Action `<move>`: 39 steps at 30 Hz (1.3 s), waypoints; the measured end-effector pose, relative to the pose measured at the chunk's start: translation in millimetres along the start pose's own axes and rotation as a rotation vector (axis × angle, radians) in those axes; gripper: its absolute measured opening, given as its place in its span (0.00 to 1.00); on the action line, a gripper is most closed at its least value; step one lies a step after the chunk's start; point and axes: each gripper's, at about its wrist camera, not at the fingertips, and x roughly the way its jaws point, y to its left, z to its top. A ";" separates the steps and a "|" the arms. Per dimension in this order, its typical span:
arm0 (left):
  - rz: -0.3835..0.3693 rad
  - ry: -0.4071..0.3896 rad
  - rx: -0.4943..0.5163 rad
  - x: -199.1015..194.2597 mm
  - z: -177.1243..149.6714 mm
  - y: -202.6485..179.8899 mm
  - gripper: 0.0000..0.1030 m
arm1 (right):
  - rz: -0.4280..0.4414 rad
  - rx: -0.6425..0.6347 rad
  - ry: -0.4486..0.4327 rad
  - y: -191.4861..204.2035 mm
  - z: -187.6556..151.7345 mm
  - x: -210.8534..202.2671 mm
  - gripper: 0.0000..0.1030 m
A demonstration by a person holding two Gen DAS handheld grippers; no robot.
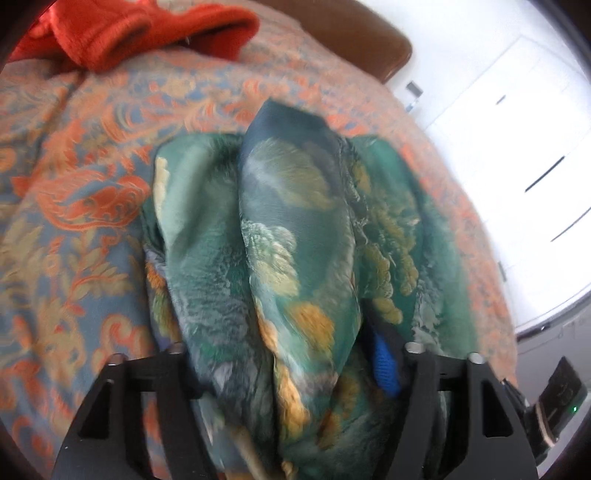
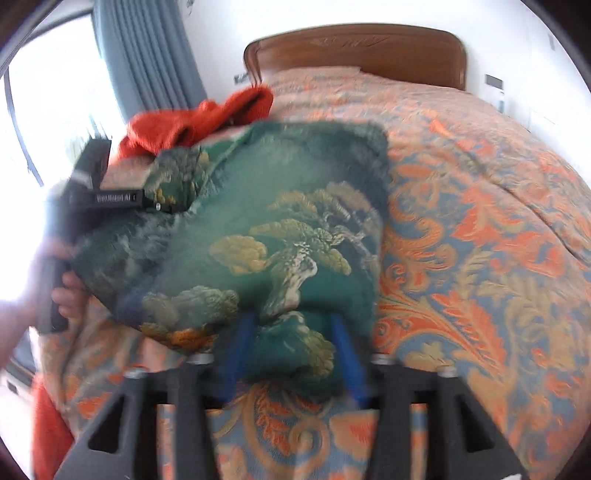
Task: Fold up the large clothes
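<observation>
We work over a bed (image 2: 480, 221) spread with an orange and blue patterned bedspread (image 1: 74, 229), a brown wooden headboard (image 2: 354, 48) at its far end and a grey curtain (image 2: 147, 55) beside the window. The green cloth (image 2: 258, 221), printed with trees and clouds, is held up over the bedspread between us, one broad face turned to the right wrist camera, and bunched in long folds in front of the left wrist camera (image 1: 295, 240). An orange garment (image 2: 192, 122) lies crumpled on the bed beyond the cloth, near the headboard side (image 1: 129, 33). Our right gripper (image 2: 291, 350) has its blue fingers (image 2: 347, 354) clamped on a gathered lower edge of the green cloth. Our left gripper (image 1: 295, 369) is buried in the folds; only one blue finger (image 1: 386, 365) shows, pressed against the fabric, and we cannot tell whether it grips. From the right view we see the left gripper (image 2: 110, 195) at the cloth's left edge, with our hand (image 2: 62, 288) around its handle
</observation>
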 end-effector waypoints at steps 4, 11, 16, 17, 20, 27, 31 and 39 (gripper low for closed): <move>0.041 -0.103 0.049 -52.9 -19.1 -5.2 0.87 | 0.055 0.045 -0.070 -9.7 -8.3 -48.7 0.69; -0.039 -0.152 -0.169 -90.5 -28.7 55.9 0.88 | -0.012 0.088 -0.095 -38.5 -29.4 -88.3 0.69; -0.058 -0.129 -0.284 -87.6 -30.2 80.5 0.86 | -0.011 0.216 -0.055 -62.0 -38.1 -80.1 0.69; -0.028 -0.141 -0.266 -90.6 -31.3 79.0 0.86 | -0.005 0.234 -0.050 -63.8 -38.0 -78.3 0.69; 0.062 -0.174 -0.198 -96.7 -31.5 66.1 0.87 | 0.013 0.271 -0.050 -65.6 -36.9 -76.0 0.69; 0.185 -0.187 -0.140 -93.7 -32.1 63.4 0.87 | 0.008 0.245 -0.034 -56.5 -28.2 -70.8 0.69; 0.233 -0.197 -0.114 -93.5 -33.1 63.9 0.87 | 0.009 0.247 -0.036 -54.4 -25.8 -69.5 0.69; 0.277 -0.194 -0.069 -91.6 -32.5 59.2 0.87 | 0.004 0.241 -0.021 -50.7 -25.9 -63.7 0.69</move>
